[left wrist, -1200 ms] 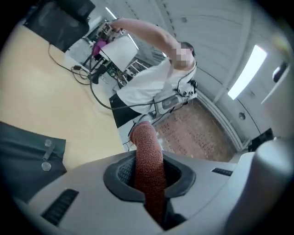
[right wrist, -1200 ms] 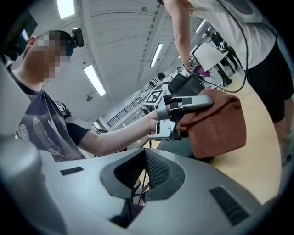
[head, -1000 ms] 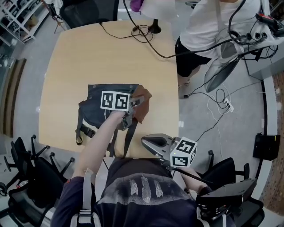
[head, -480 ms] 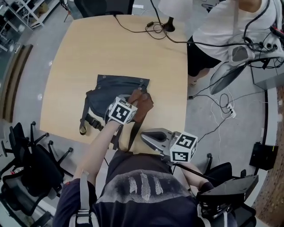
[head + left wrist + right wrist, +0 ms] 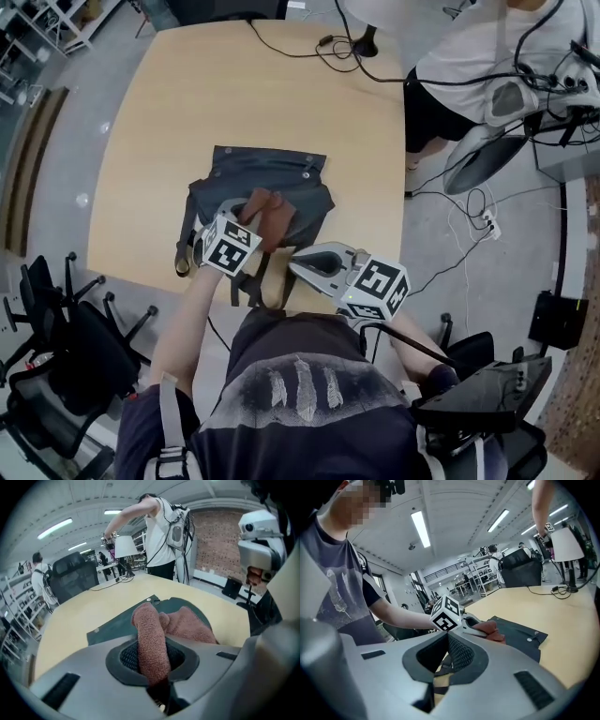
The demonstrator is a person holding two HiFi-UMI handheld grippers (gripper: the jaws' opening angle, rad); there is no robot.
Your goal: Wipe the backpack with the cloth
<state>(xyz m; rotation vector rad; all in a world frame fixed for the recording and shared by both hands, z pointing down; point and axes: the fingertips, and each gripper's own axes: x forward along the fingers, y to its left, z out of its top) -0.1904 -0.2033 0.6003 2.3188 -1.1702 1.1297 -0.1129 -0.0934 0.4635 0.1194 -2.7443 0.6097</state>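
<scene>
A dark grey backpack (image 5: 234,178) lies flat on the wooden table (image 5: 159,122), its straps (image 5: 187,258) trailing toward the near edge. A reddish-brown cloth (image 5: 269,213) rests on the backpack's near middle. My left gripper (image 5: 247,221) is shut on the cloth, and in the left gripper view the cloth (image 5: 151,637) runs up between the jaws over the backpack (image 5: 112,625). My right gripper (image 5: 300,264) hovers shut and holding nothing over the near table edge, just right of the backpack. The right gripper view shows the left gripper's marker cube (image 5: 446,612), the cloth (image 5: 493,631) and the backpack (image 5: 518,637).
A lamp base (image 5: 364,44) and black cables (image 5: 323,45) sit at the table's far edge. Another person (image 5: 478,56) stands off the far right corner amid floor cables. Office chairs (image 5: 56,347) crowd the near left.
My left gripper has dragged the cloth from the backpack's right edge leftward and nearer me, onto its middle. The right gripper has stayed near the front table edge.
</scene>
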